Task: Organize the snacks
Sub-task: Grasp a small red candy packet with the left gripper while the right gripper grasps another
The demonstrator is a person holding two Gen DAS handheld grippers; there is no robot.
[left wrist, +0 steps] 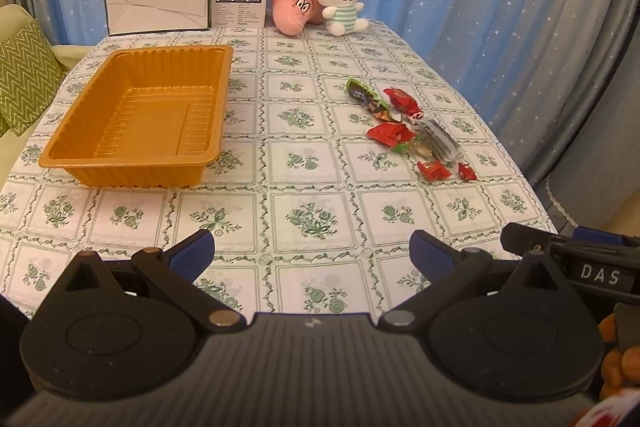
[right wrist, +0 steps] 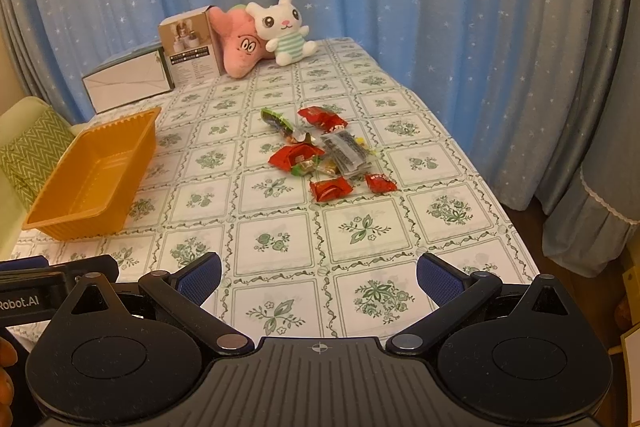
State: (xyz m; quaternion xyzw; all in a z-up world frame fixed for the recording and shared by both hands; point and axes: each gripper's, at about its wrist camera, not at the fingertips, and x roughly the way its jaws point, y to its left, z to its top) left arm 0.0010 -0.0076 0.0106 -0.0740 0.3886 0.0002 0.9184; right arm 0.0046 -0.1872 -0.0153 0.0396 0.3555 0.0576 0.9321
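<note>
hovering near table edge (right wrist: pixel 500 223): both claws spread, left claw (left wrist: pixel 311 254), right claw (right wrist: pixel 319 275).

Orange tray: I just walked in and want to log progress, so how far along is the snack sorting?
Nothing looks done: the orange tray is empty. Nothing is in hand either; the left tool and right tool are both open, over the tablecloth near the table's front edge. All the snack packets are left, lying in a loose pile to the right of the tray.

Both wrist views face the table (left wrist: pixel 320 155) lengthwise (overlapping widely).
</note>
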